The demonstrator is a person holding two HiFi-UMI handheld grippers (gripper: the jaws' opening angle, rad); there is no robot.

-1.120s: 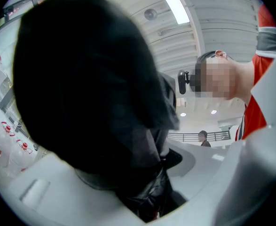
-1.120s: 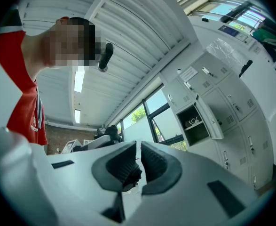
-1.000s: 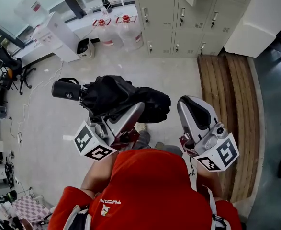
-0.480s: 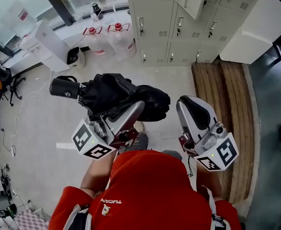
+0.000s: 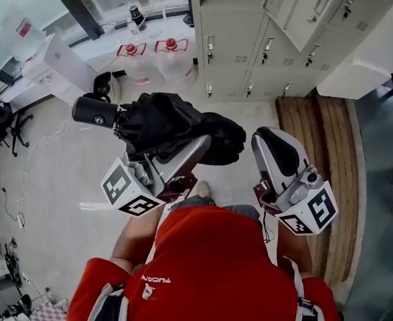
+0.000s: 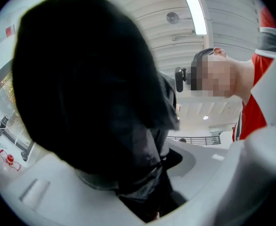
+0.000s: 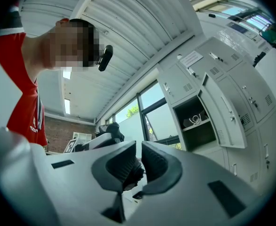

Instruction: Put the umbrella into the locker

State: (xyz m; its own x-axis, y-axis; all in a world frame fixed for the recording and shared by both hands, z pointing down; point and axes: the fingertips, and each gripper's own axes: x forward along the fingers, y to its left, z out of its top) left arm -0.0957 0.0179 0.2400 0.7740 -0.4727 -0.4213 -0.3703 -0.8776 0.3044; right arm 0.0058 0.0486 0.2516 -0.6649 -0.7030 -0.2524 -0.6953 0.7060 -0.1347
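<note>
A folded black umbrella (image 5: 173,127) lies crosswise in front of me, its round black handle (image 5: 94,111) sticking out to the left. My left gripper (image 5: 183,151) is shut on its bunched fabric from below. In the left gripper view the dark umbrella (image 6: 90,98) fills the space between the white jaws. My right gripper (image 5: 271,142) is held beside it on the right, shut and empty, and its pads (image 7: 153,163) meet with nothing between them. The grey lockers (image 5: 246,42) stand ahead. One upper locker (image 7: 196,126) is open, its door (image 7: 224,109) swung out.
Two water jugs (image 5: 173,53) and a white appliance (image 5: 65,57) stand left of the lockers, by the window. A wooden slatted platform (image 5: 317,139) runs along the right, with a white cabinet (image 5: 377,45) behind it. A coiled white cable (image 7: 194,120) lies on the open locker's shelf.
The lockers, jugs and floor have shifted in the head view as I walk closer to the lockers. Both grippers and the umbrella keep the same pose and grip.
</note>
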